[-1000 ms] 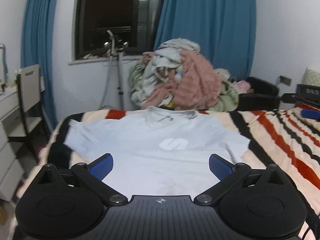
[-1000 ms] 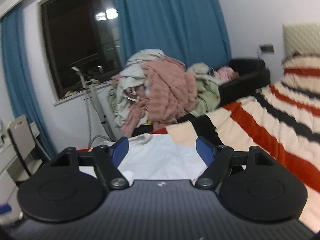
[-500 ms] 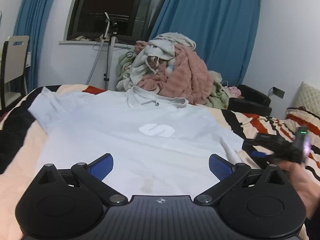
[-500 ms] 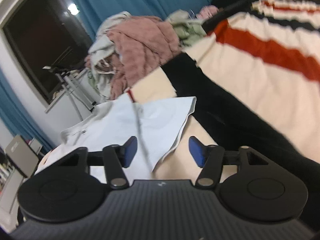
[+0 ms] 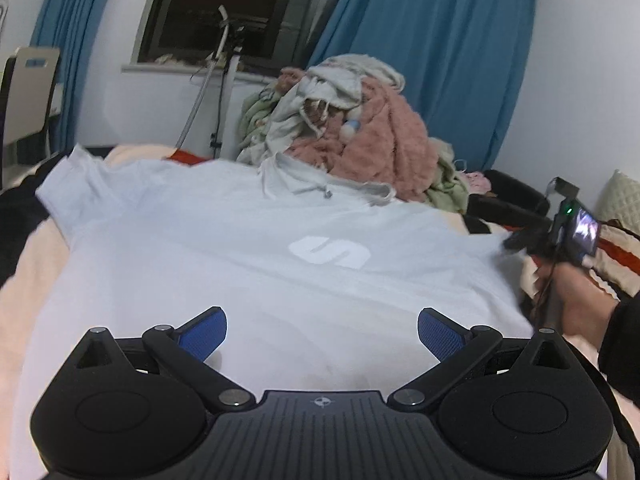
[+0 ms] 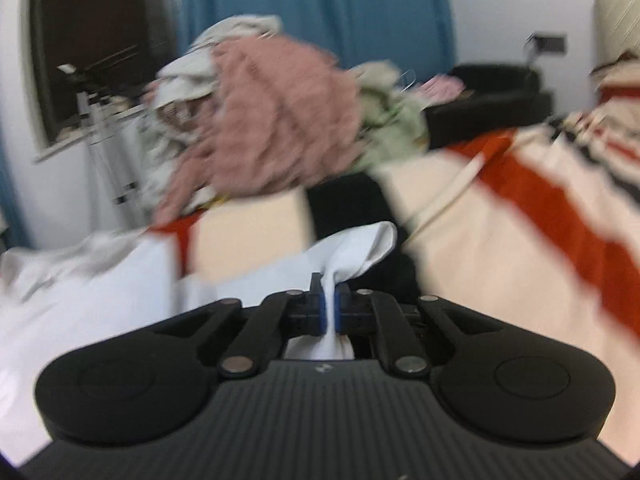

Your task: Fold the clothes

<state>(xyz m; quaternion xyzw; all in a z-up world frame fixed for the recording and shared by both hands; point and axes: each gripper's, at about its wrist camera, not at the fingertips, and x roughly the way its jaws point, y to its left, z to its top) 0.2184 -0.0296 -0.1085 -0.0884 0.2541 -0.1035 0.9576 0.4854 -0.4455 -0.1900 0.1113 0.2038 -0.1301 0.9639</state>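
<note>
1. pale grey-blue short-sleeved t-shirt [image 5: 256, 264] with a white logo on the chest lies flat, front up, on the cream, red and black striped bed cover [image 6: 500, 240], collar toward the far edge of the bed.
2. right gripper [image 6: 329, 310] has just been closing: half a second ago its blue pads stood apart over the shirt's right sleeve, and now they are pressed together on a bunch of that sleeve [image 6: 360, 248], with white cloth squeezed up between them and fanning out beyond the tips.
3. from the left wrist view the same tool shows at the shirt's right edge, held by the person's right hand [image 5: 576, 304], lower and closer to the fabric than it was a moment ago.
4. left gripper [image 5: 322, 330] has come down and forward over the lower part of the shirt; a second ago the whole garment sat farther off in its view. its blue pads [image 5: 202, 332] are spread wide, nothing between them, and whether they touch the cloth i cannot tell.
5. what this means, as i read it: the first grasp of the fold is made on the sleeve side, so the sleeve can likely be carried inward across the chest. the left tool seems set to pin or take the hem, but has no hold yet.
6. heap of pink, beige and green unfolded laundry [image 5: 352, 128] sits behind the collar, well clear of the working area.
</note>
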